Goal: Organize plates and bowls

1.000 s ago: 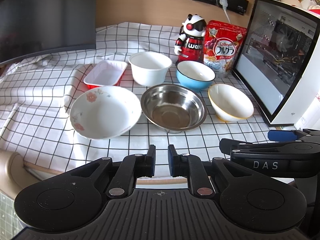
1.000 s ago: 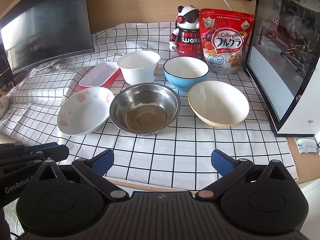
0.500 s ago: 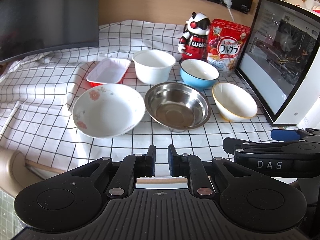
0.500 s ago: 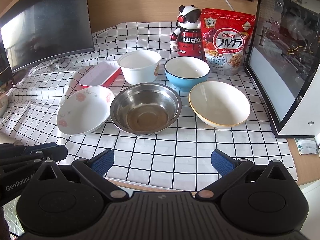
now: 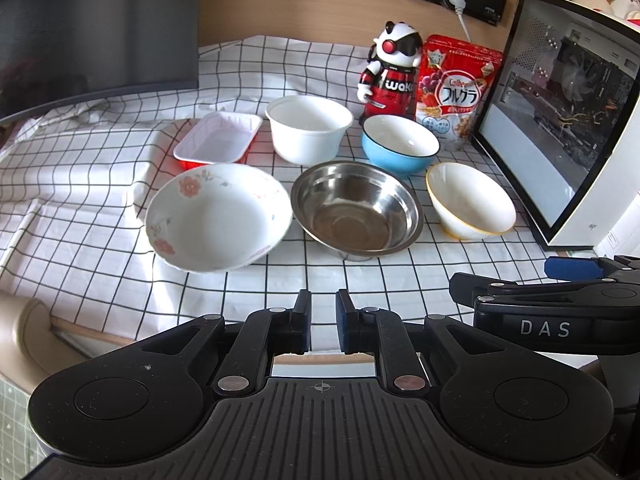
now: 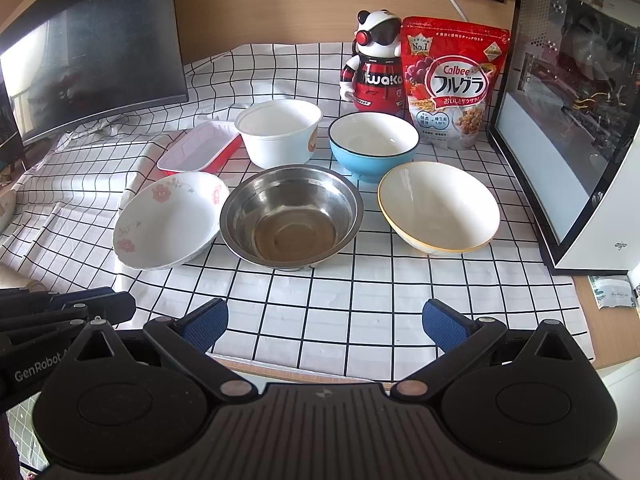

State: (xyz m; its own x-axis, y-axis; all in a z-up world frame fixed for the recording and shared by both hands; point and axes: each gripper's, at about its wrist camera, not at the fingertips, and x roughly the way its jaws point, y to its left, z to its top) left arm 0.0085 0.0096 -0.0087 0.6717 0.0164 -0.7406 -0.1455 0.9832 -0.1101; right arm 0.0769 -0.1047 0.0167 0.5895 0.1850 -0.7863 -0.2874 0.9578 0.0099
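The bench (image 6: 592, 344) under its white cloth with black grid lines (image 6: 360, 300) carries every dish, and none has shifted against the earlier pictures: nothing is stacked or lifted, so I judge the organizing not yet begun.

Largest to smallest, the front row holds a wide white bowl with pink flowers (image 5: 218, 216) on the left, a stainless steel bowl (image 6: 291, 216) just beside it in the middle, and a white bowl with a yellow rim (image 6: 439, 207) apart on the right. Behind them stand a white tub-shaped bowl (image 6: 280, 133), a blue bowl with a white inside (image 6: 374, 145) and a shallow red tray with a white inside (image 5: 218, 141).

The left tongs (image 5: 323, 322) hang over the near edge with the jaws nearly together and nothing between them, as before. The right tongs (image 6: 325, 322) stand spread wide and empty, also unchanged.

The only difference is in the left view, where the dishes sit a little further right and lower than a second ago, a slight change of aim rather than any real approach. A first reach for one bowl seems the likely opening step.
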